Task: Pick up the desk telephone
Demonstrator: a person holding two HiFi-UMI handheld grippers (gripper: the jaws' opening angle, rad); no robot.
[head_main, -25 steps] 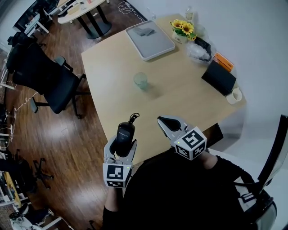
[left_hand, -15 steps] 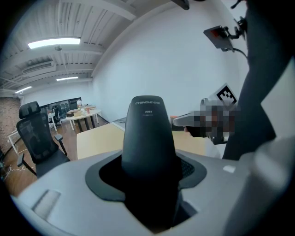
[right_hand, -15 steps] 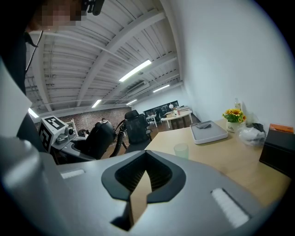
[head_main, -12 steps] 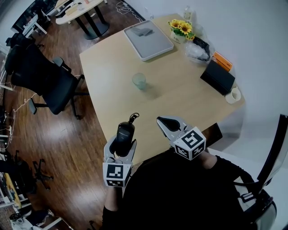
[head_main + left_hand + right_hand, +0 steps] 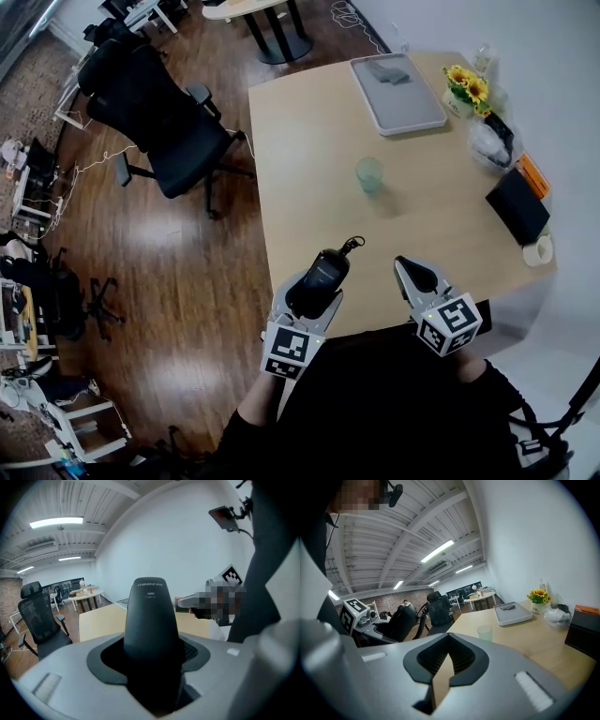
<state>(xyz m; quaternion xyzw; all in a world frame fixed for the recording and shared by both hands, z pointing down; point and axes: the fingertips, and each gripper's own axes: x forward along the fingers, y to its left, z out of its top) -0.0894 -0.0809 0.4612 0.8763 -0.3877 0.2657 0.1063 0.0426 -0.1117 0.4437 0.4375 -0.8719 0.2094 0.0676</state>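
A black telephone handset [image 5: 320, 277] is clamped in my left gripper [image 5: 307, 293], which is shut on it just off the table's near edge. A short loop of cord [image 5: 352, 244] sticks out of its far end. In the left gripper view the handset [image 5: 150, 620] stands upright between the jaws and fills the middle. My right gripper [image 5: 411, 273] is beside it on the right, shut with nothing in it. In the right gripper view my right gripper [image 5: 449, 645] has its pads together, and the left gripper with the handset [image 5: 400, 620] shows at the left.
On the wooden table [image 5: 309, 141] stand a greenish cup [image 5: 369, 173], a grey tray [image 5: 397, 92], sunflowers [image 5: 466, 89], a black box [image 5: 517, 206] and a white mug [image 5: 538, 250]. A black office chair [image 5: 159, 112] stands on the wood floor to the left.
The head view has swung, so the table and both grippers sit further right in the picture. The left gripper still holds the handset; the right stays shut.
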